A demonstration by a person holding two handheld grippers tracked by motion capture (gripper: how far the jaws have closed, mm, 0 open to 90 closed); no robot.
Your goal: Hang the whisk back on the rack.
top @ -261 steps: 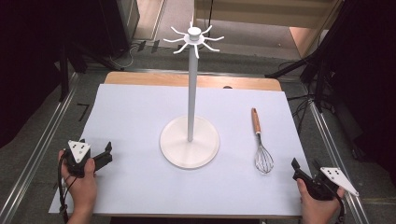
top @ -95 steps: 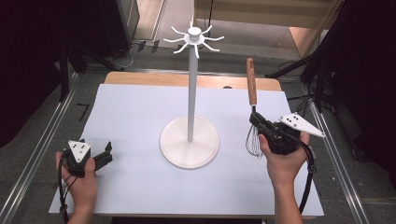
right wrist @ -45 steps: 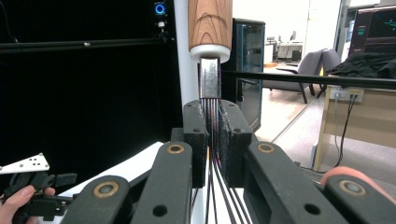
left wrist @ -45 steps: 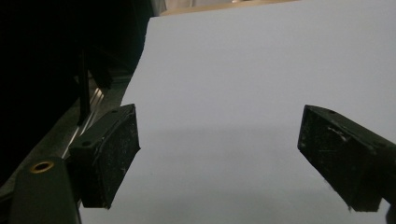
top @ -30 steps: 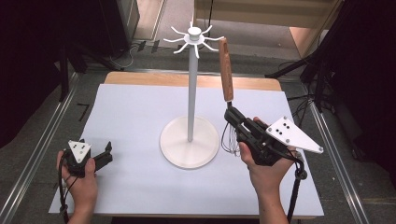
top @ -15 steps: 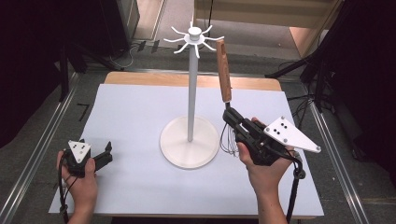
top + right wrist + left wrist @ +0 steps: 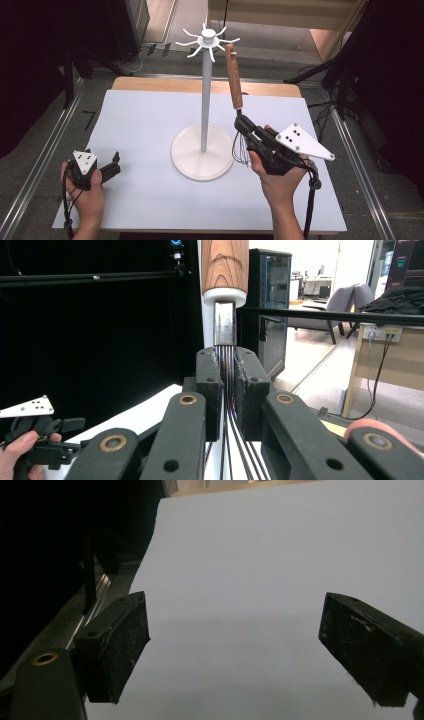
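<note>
Hanging whisk point(image 7: 234, 80) on rack point(image 7: 206, 42): right gripper point(image 7: 243, 123) clamping wire neck, left gripper point(image 7: 116, 161) idling wide open, empty; raising handle loop over hook.

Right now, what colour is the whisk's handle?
Reddish-brown wood grain with a white collar; the whisk's handle shows best in the right gripper view.

This looks like a lab set inside an office: a table point(image 7: 150, 125) under a white sheet stands between metal floor rails point(image 7: 42, 165), with black curtains point(image 7: 45, 60) at nine o'clock. In the right gripper view, grey office chairs point(image 7: 345, 305), a wooden desk point(image 7: 395, 360) with trailing cables and a dark cabinet point(image 7: 272, 305) stand beyond.
</note>
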